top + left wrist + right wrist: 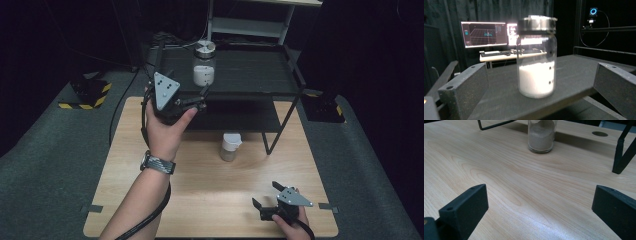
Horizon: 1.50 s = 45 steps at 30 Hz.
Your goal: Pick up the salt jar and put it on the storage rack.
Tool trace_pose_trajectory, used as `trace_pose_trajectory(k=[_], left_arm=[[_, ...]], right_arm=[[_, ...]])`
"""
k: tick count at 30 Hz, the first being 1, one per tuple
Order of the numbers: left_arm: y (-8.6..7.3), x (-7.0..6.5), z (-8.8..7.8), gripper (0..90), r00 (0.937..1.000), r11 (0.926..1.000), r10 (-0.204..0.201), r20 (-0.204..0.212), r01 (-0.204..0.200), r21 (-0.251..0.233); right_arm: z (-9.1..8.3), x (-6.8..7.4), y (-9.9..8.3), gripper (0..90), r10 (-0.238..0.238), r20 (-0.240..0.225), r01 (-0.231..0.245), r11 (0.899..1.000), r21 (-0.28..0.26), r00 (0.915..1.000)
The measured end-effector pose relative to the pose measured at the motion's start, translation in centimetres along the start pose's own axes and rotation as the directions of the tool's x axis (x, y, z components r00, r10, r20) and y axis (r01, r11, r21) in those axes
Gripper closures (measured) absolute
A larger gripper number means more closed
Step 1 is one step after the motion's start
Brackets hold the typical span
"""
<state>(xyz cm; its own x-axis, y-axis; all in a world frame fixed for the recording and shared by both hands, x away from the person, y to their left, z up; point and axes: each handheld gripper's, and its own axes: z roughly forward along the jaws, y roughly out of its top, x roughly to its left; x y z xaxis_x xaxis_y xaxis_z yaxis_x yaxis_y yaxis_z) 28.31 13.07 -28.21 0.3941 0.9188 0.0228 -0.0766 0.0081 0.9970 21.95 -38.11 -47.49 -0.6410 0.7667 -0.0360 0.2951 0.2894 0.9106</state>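
Note:
A glass jar (204,65) with a metal lid, about a third full of white powder, stands upright on the top shelf of a black rack (255,75). My left gripper (180,91) hovers at the shelf's front left edge and is open. In the left gripper view the jar (536,72) stands a little beyond the left gripper (539,82), and neither pad touches it. A smaller white-capped jar (230,147) of beige powder stands on the wooden table (200,195) under the rack. My right gripper (265,194) rests open near the table's front right and faces that small jar (541,135).
The rack's black legs (624,155) stand on the table beside a round hole (599,133) in the tabletop. Beyond the rack are lit monitors (484,33) over a keyboard desk. A pale shelf unit (250,25) stands behind. Yellow-black striped blocks (85,95) lie on the grey floor.

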Motion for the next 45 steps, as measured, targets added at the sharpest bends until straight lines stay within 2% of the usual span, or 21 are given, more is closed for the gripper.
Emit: trace_pose_trajectory(k=[9,17,23,31,41,45], left_arm=[[-2.5,-0.1,-2.1,0.3,0.9997,0.9999,0.006,0.025,-0.006,0.016],[-5.0,-0.4,-3.9,0.4,0.9974,0.9995,0.004,0.072,-0.007,0.032],[-6.9,-0.4,-5.3,0.4,0.9951,0.9986,-0.015,0.098,0.010,0.051],[-9.8,-0.1,-7.3,0.4,0.9915,0.9967,-0.022,0.129,0.012,0.080],[-13.4,-0.3,-9.0,0.4,0.9869,0.9901,-0.036,0.157,0.013,0.140],[-14.8,-0.3,-9.5,0.4,0.9876,0.9828,-0.045,0.151,0.017,0.184]], right_arm=[[0.0,0.1,0.0,0.2,-0.003,0.001,0.003,1.000,0.001,1.0000],[0.0,0.1,0.0,0.2,-0.008,0.001,0.008,1.000,0.002,1.0000],[0.0,0.1,0.1,0.2,-0.007,0.000,0.007,1.000,0.004,1.0000],[0.0,0.2,0.1,0.2,-0.014,0.001,0.014,1.000,0.004,0.9999],[0.0,0.3,0.1,0.2,-0.015,0.000,0.015,1.000,0.005,0.9999],[0.0,0.3,0.1,0.2,-0.018,-0.001,0.018,1.000,0.004,0.9998]])
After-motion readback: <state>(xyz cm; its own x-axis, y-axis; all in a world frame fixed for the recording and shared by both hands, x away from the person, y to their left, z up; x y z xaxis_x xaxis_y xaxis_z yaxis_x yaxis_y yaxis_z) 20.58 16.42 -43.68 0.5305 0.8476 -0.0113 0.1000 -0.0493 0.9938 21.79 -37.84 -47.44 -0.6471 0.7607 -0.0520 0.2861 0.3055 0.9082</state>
